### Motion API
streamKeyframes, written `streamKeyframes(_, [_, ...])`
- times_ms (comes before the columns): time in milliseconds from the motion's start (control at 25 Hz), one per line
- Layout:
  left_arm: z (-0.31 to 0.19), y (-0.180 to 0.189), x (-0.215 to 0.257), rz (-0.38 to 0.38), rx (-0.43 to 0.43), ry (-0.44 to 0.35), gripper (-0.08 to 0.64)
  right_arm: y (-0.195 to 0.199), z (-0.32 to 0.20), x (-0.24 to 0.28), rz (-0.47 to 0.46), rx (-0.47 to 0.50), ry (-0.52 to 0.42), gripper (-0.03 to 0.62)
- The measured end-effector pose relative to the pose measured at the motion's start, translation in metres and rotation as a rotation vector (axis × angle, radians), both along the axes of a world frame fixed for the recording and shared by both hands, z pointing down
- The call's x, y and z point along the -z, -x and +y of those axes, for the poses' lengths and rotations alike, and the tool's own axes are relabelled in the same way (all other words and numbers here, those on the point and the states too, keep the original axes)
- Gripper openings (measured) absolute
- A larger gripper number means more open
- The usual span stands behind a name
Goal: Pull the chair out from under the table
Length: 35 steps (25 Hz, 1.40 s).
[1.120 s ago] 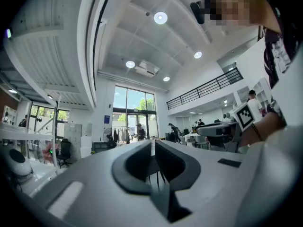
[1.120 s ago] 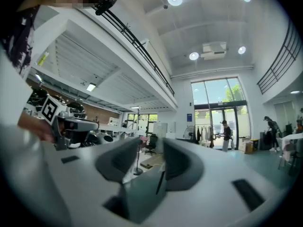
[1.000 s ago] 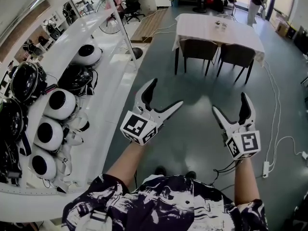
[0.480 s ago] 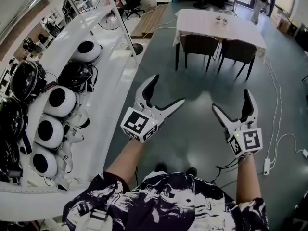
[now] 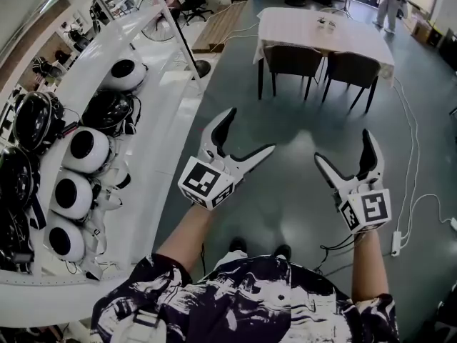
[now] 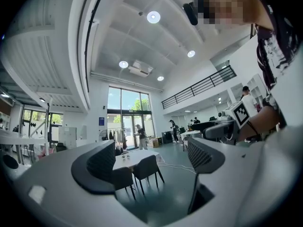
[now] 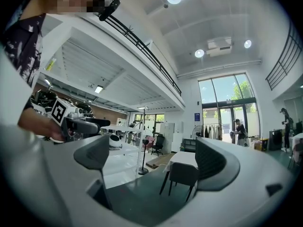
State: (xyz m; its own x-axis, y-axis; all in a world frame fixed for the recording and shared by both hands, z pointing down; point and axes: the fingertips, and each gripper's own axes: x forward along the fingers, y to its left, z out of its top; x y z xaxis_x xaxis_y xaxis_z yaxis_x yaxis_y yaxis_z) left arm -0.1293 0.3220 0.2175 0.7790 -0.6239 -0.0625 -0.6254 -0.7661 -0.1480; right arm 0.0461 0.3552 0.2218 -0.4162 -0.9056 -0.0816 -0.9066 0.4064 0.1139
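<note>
A table [image 5: 325, 31] under a white cloth stands far ahead on the grey floor. Two dark chairs are tucked under its near side, the left chair [image 5: 293, 61] and the right chair [image 5: 353, 70]. My left gripper [image 5: 250, 130] is open and empty, held level well short of them. My right gripper [image 5: 343, 146] is open too; its jaws have just been opening, with nothing between them. The left gripper view shows both chairs [image 6: 147, 167] beyond the jaws. Only one chair [image 7: 183, 174] appears in the right gripper view.
A long white bench [image 5: 164, 113] runs along the left with several round helmets [image 5: 86, 148]. A slanted pole on a round foot [image 5: 178, 41] stands by it. White cables [image 5: 410, 191] and a power strip [image 5: 396, 243] lie on the floor at right. A person [image 5: 391, 2] stands far back.
The right gripper's jaws have spread slightly wider. The left gripper has eased a little forward. Table and chairs sit a bit higher in the head view.
</note>
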Motion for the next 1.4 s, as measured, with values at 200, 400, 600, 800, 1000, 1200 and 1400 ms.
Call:
streamKeyframes(200, [0.0, -0.037, -0.004, 0.015, 0.013, 0.001, 0.456, -0.035, 0.0, -0.003, 0.014, 0.023, 0.0, 0.511])
streamKeyframes(400, [-0.001, -0.06, -0.013, 0.022, 0.035, 0.013, 0.456, -0.062, -0.006, -0.004, 0.023, 0.046, -0.005, 0.511])
streamKeyframes(600, [-0.021, -0.066, -0.024, 0.002, 0.048, 0.03, 0.456, -0.07, -0.031, -0.009, 0.018, 0.052, -0.004, 0.511])
streamKeyframes(800, [-0.06, -0.065, -0.032, 0.002, 0.037, 0.031, 0.456, -0.068, -0.069, -0.018, 0.019, 0.039, 0.003, 0.511])
streamKeyframes(1000, [-0.125, -0.055, -0.039, 0.026, 0.01, 0.024, 0.456, -0.056, -0.13, -0.021, 0.045, 0.017, 0.01, 0.511])
streamKeyframes(1200, [-0.199, -0.029, -0.047, 0.029, -0.014, 0.033, 0.454, -0.027, -0.209, -0.014, 0.065, 0.003, 0.005, 0.511])
streamKeyframes(1400, [-0.267, -0.015, -0.053, 0.022, -0.039, 0.044, 0.455, -0.009, -0.275, -0.009, 0.066, -0.013, -0.008, 0.51])
